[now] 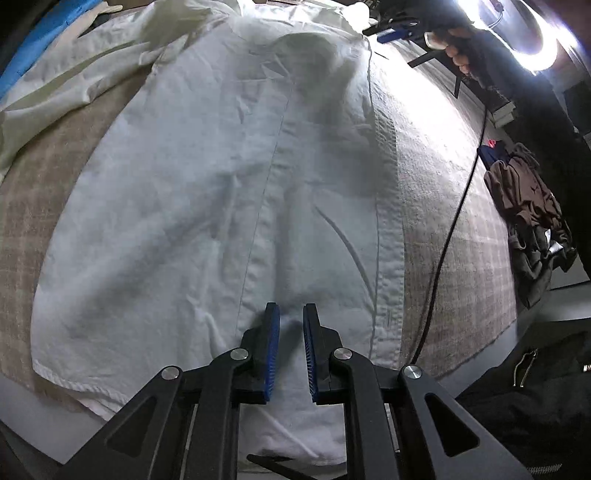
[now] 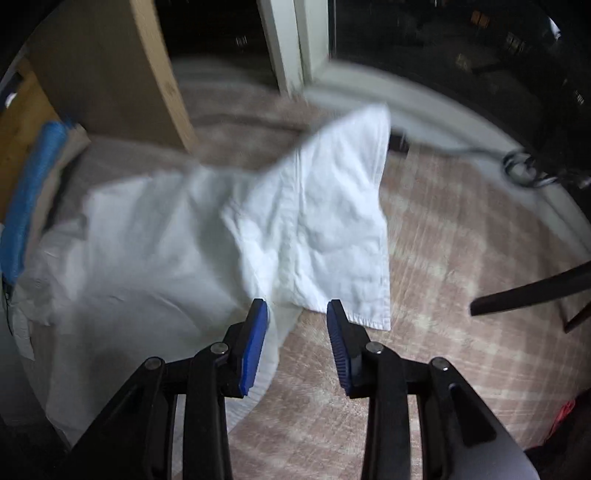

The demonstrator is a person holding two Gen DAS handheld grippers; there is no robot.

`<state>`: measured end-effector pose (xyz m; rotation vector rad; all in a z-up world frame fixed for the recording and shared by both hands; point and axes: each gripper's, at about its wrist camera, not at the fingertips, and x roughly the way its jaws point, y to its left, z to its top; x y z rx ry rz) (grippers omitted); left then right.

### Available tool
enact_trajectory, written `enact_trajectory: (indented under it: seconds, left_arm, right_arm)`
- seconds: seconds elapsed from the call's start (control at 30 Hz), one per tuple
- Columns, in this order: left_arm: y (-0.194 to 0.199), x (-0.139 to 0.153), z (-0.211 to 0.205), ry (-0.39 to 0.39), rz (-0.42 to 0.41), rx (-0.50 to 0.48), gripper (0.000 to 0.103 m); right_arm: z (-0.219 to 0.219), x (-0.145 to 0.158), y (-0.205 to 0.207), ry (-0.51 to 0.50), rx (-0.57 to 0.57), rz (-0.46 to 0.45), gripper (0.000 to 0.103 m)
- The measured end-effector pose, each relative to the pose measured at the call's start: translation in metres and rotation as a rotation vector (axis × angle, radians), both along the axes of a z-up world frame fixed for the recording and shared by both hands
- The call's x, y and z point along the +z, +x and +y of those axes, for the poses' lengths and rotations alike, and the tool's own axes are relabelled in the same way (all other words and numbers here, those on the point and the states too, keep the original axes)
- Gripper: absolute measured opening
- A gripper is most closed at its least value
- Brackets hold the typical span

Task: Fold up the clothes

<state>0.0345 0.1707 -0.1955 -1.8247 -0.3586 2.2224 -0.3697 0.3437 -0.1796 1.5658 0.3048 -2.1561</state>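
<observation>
1. White cotton shirt (image 1: 207,206) lies spread on the checked blanket (image 1: 436,206), its button placket (image 1: 388,236) running along the edge nearest the black cable (image 1: 454,229); in the right wrist view one part of the same shirt (image 2: 317,229) stands raised over the blanket (image 2: 461,258), and blur hides what holds it up
2. Your left gripper (image 1: 291,347) hovers over the hem end with its blue pads a narrow gap apart and no cloth between them, so it grips nothing
3. Your right gripper (image 2: 297,332) has its pads wide apart, just short of the raised part's lower edge, also empty; in the left wrist view it (image 1: 395,33) shows far off near the collar
4. Likely step: folding one side of the shirt inward. Pinch the edge fully between the pads, not just the tip of the hem, or thin cotton will slip out
5. Take matching points at the collar end and the hem end so the fold line runs straight
6. Carry both ends over together and low, keeping the cloth taut
7. Steer clear of the cable and the dark clothes pile (image 1: 532,218) beside the blanket
</observation>
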Motion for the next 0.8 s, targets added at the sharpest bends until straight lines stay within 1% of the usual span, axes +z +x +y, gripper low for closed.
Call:
enact_trajectory:
  seconds: [0.03, 0.1, 0.17, 0.23, 0.27, 0.3, 0.33, 0.4, 0.47, 0.5, 0.57, 0.63, 0.67, 0.73, 0.8]
  left_arm:
    - [-0.001, -0.001, -0.002, 0.005, -0.001, -0.003, 0.012]
    - [-0.002, -0.001, -0.004, 0.012, -0.002, -0.003, 0.012]
    - [-0.002, -0.001, -0.005, 0.010, 0.000, -0.008, 0.012]
    - [0.002, 0.000, -0.001, 0.004, 0.006, -0.002, 0.012]
    - [0.003, 0.003, -0.003, 0.000, 0.011, 0.005, 0.012]
    - [0.008, 0.012, -0.007, -0.004, 0.032, 0.020, 0.012]
    - [0.012, 0.022, -0.010, -0.008, 0.054, 0.035, 0.012]
    - [0.029, 0.050, -0.040, -0.029, 0.125, 0.104, 0.020]
    - [0.043, 0.069, -0.072, -0.074, 0.174, 0.159, 0.048]
    - [0.048, 0.076, -0.091, -0.118, 0.193, 0.185, 0.049]
    - [0.054, 0.087, -0.135, -0.204, 0.211, 0.240, 0.047]
    - [0.055, 0.097, -0.181, -0.269, 0.232, 0.287, 0.047]
    - [0.052, 0.101, -0.201, -0.300, 0.245, 0.302, 0.047]
    - [0.041, 0.102, -0.234, -0.343, 0.268, 0.298, 0.048]
    - [0.026, 0.098, -0.262, -0.376, 0.305, 0.238, 0.048]
  right_arm:
    - [0.001, 0.001, 0.001, 0.009, -0.003, 0.015, 0.033]
    - [-0.012, 0.005, 0.012, -0.019, 0.050, 0.041, 0.033]
    - [-0.028, -0.011, 0.017, 0.004, 0.088, 0.033, 0.033]
    - [-0.041, -0.034, 0.012, 0.043, 0.091, 0.008, 0.033]
    - [-0.044, -0.041, 0.011, 0.050, 0.082, -0.007, 0.033]
    - [-0.046, -0.046, 0.011, 0.054, 0.072, -0.018, 0.033]
    - [-0.046, -0.040, 0.014, 0.045, 0.060, -0.008, 0.033]
    - [-0.041, -0.013, 0.030, -0.031, 0.058, 0.005, 0.033]
    - [-0.035, 0.017, 0.054, -0.090, 0.084, 0.016, 0.033]
    - [-0.032, 0.036, 0.072, -0.115, 0.108, 0.023, 0.034]
    - [-0.030, 0.061, 0.099, -0.142, 0.156, 0.025, 0.036]
    - [-0.031, 0.080, 0.130, -0.150, 0.204, 0.016, 0.043]
    - [-0.032, 0.088, 0.146, -0.152, 0.227, 0.007, 0.044]
    - [-0.034, 0.100, 0.174, -0.160, 0.257, -0.041, 0.044]
    - [-0.038, 0.106, 0.198, -0.179, 0.270, -0.076, 0.044]
